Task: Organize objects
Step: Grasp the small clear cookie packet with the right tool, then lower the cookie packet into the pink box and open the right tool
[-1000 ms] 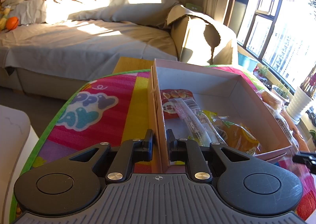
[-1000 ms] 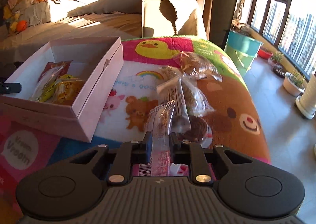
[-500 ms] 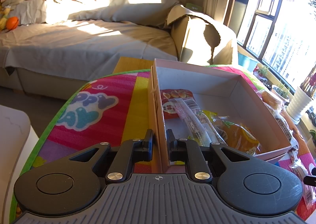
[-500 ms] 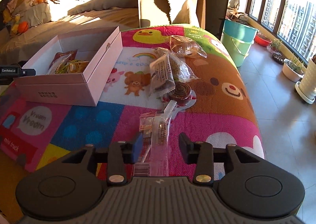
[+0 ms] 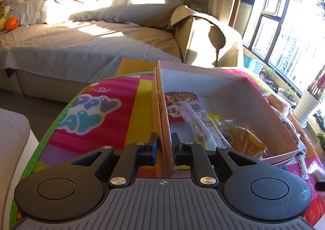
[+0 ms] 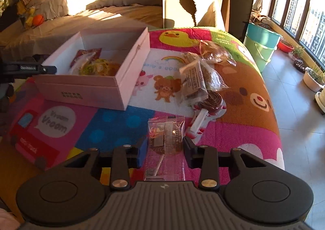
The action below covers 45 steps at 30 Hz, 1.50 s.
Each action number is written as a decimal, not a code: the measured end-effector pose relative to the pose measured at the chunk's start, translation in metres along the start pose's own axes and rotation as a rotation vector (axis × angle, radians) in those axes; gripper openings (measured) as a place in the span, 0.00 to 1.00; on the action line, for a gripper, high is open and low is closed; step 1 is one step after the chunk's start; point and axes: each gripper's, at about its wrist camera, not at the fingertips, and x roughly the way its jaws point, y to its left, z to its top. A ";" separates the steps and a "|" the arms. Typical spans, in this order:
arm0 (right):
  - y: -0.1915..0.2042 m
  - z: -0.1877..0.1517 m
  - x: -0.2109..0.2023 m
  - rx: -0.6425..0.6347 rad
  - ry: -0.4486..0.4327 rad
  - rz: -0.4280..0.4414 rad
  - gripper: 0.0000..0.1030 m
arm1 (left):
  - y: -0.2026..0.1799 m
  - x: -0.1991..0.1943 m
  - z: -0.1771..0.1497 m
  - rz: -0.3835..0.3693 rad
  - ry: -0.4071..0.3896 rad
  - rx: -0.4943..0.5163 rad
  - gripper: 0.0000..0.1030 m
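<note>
A pink open box (image 5: 254,96) (image 6: 97,90) sits on the colourful mat and holds several snack packets (image 5: 205,120). My left gripper (image 5: 164,144) is shut on the box's left wall, one finger inside and one outside. My right gripper (image 6: 165,148) is open, its fingers on either side of a clear-wrapped snack packet (image 6: 166,134) that lies flat on the mat (image 6: 113,124). Just beyond it lie a lollipop with a brown spiral head (image 6: 211,101) and several clear bagged snacks (image 6: 195,79).
The mat covers a low table with a rounded right edge (image 6: 272,96). A sofa (image 5: 81,43) stands behind it. A teal bucket (image 6: 262,45) and potted plants (image 6: 313,75) stand on the floor by the windows. A white surface (image 5: 12,140) is at the left.
My right gripper opened and let go of the clear-wrapped packet, which now lies flat on the mat. That gripper pulled back and rose. My left gripper has not moved.
</note>
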 end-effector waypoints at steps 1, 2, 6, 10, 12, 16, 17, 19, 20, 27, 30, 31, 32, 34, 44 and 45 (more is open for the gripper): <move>0.003 0.007 -0.008 -0.002 -0.027 0.013 0.36 | 0.000 0.000 0.000 0.000 0.000 0.000 0.16; 0.006 0.016 -0.019 -0.001 -0.064 0.031 0.36 | 0.000 0.000 0.000 -0.001 -0.001 -0.001 0.16; 0.024 0.057 -0.054 0.012 -0.251 0.124 0.36 | 0.000 -0.001 0.000 -0.001 -0.002 -0.002 0.16; 0.046 0.098 -0.063 0.017 -0.383 0.212 0.36 | 0.000 -0.001 0.000 -0.002 -0.001 -0.002 0.16; 0.059 0.114 -0.054 0.007 -0.401 0.248 0.36 | 0.000 -0.001 0.000 -0.001 -0.001 -0.002 0.16; 0.083 0.134 -0.014 -0.001 -0.333 0.287 0.36 | 0.000 -0.001 0.000 -0.002 -0.002 -0.002 0.16; 0.087 0.136 -0.004 -0.005 -0.318 0.282 0.36 | 0.000 -0.001 0.000 -0.002 -0.002 -0.002 0.16; 0.096 0.137 0.019 0.003 -0.270 0.273 0.36 | 0.000 -0.001 0.000 -0.002 -0.002 -0.002 0.16; 0.097 0.137 0.027 0.010 -0.252 0.273 0.36 | 0.000 -0.001 0.000 -0.003 -0.002 -0.002 0.16; 0.102 0.126 0.066 0.062 -0.187 0.255 0.36 | 0.000 -0.002 0.000 -0.003 -0.003 -0.002 0.16; 0.102 0.122 0.070 0.060 -0.190 0.245 0.37 | 0.000 -0.002 0.000 -0.003 -0.003 -0.002 0.16; 0.102 0.120 0.069 0.059 -0.194 0.242 0.38 | 0.000 -0.002 0.000 -0.003 -0.003 -0.002 0.16; 0.101 0.119 0.070 0.058 -0.198 0.241 0.39 | 0.000 -0.002 0.000 -0.003 -0.003 -0.002 0.16; 0.099 0.118 0.069 0.058 -0.198 0.245 0.49 | 0.000 -0.002 0.000 -0.003 -0.003 -0.002 0.16; 0.069 0.088 0.047 0.013 -0.241 0.114 0.59 | -0.001 -0.003 0.002 0.005 0.000 0.003 0.16; 0.063 0.083 0.044 0.007 -0.246 0.085 0.61 | -0.002 -0.003 0.002 0.008 0.000 0.005 0.16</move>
